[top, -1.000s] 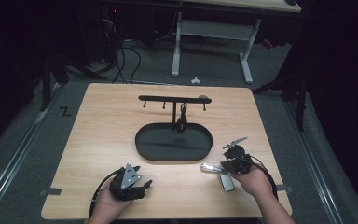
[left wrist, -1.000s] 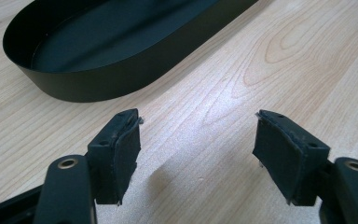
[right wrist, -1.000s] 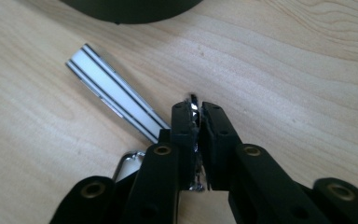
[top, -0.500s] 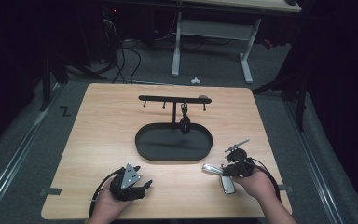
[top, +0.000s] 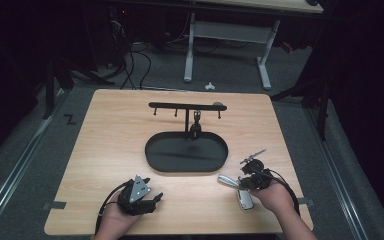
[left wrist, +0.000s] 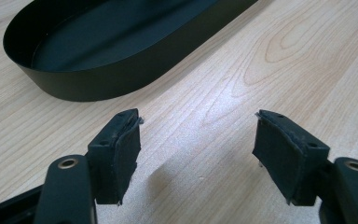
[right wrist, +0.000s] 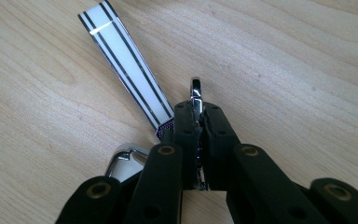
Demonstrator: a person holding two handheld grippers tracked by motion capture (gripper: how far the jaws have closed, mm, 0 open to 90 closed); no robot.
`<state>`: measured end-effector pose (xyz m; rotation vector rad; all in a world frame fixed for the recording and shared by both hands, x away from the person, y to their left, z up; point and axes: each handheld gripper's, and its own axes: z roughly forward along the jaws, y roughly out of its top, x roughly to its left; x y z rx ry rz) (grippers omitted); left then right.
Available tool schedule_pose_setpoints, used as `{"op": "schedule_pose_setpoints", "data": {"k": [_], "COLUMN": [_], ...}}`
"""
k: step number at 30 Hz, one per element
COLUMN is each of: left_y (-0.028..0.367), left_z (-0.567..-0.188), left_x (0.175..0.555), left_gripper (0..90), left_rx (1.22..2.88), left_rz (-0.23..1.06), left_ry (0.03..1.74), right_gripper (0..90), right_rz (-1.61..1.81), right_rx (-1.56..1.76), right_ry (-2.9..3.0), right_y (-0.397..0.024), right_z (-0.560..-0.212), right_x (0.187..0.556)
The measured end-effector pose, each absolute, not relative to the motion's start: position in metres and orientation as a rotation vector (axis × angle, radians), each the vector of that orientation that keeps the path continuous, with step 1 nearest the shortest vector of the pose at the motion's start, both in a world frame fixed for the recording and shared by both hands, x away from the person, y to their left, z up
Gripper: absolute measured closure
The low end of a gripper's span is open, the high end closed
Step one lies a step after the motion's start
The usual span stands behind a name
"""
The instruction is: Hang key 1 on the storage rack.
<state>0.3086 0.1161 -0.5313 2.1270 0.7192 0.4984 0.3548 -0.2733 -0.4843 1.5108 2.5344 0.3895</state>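
- Two black jaws of the right gripper (right wrist: 200, 109) stand pressed together on the metal end of a keychain (right wrist: 126, 65). A bright sliver of that metal pokes out just past their tips.
- The jaws have just been closing, with the metal part caught between the pads.
- The keychain's white strap (right wrist: 121, 60), edged with thin dark stripes, starts just beside the left jaw in the right gripper view and lies flat on the table (right wrist: 307, 70).
- A silver clasp (right wrist: 121, 161) shows below the strap's root, close against the same jaw.
- In the high view the right gripper (top: 250, 180) sits near the table's front right corner, with the keychain (top: 245, 200) touching it on the side towards the person. Both are well apart from the black oval tray (top: 152, 150).
- The left gripper (left wrist: 198, 140) has its jaws apart with only bare wood between them. It rests low near the front left, in the left hand (top: 117, 220).
- Against the earlier high views little differs: both hands keep their places, and the keychain lies on the same patch of table.
- The strap's long axis runs up and to the left from the jaws in the right gripper view, its free end pointing away from them.
- In the high view the pale strap slants from the gripper towards the table's front edge.
- A black stand with hooks (top: 187, 106) rises behind the tray.
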Motion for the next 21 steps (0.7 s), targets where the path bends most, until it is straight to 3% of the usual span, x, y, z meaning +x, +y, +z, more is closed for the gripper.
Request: {"op": "schedule_pose_setpoints", "data": {"k": [21], "left_y": [0.116], "left_z": [-0.531], "left_x": [0.309], "left_gripper": [31.7], "left_rx": [2.131], "left_rz": [0.5], "left_ry": [0.718], "right_gripper": [86.2], "right_rz": [0.498], "right_rx": [1.476], "right_ry": [2.488], "right_y": [-0.276], "right_z": [-0.439], "right_x": [0.352]}}
